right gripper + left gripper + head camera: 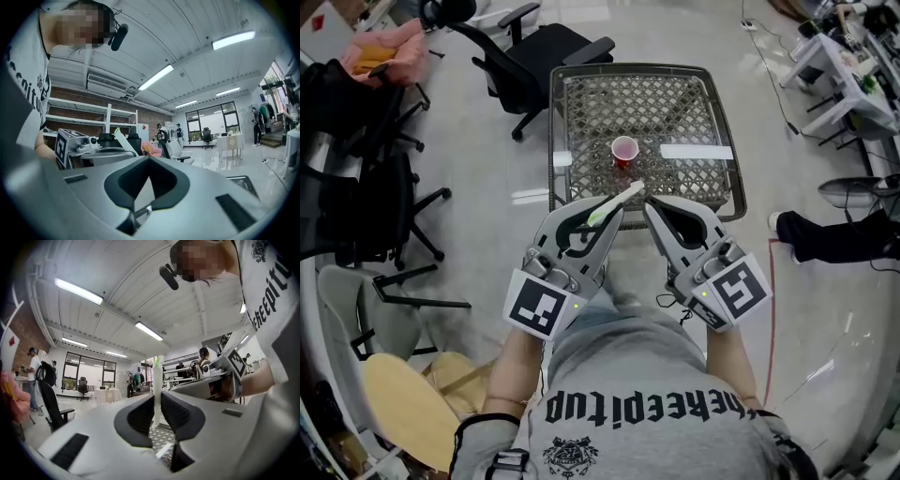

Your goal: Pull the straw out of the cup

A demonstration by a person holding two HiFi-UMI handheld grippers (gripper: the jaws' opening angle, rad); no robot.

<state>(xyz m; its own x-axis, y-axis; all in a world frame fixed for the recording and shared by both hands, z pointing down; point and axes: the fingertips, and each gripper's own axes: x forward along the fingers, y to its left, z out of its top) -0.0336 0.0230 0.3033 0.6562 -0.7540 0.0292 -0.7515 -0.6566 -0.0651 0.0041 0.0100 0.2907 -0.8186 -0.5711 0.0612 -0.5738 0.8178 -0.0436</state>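
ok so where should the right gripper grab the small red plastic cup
Probably across the side wall of the small red plastic cup, just under its rim, coming level from the near side: it stands upright, mouth up, and the white straw is already out.

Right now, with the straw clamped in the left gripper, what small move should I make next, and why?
Probably carry the straw forward and lay it on a bare part of the table beside the cup. The left gripper is shut on the straw, whose whole length is clear of the cup, so the pull looks done. The right gripper is shut and empty.
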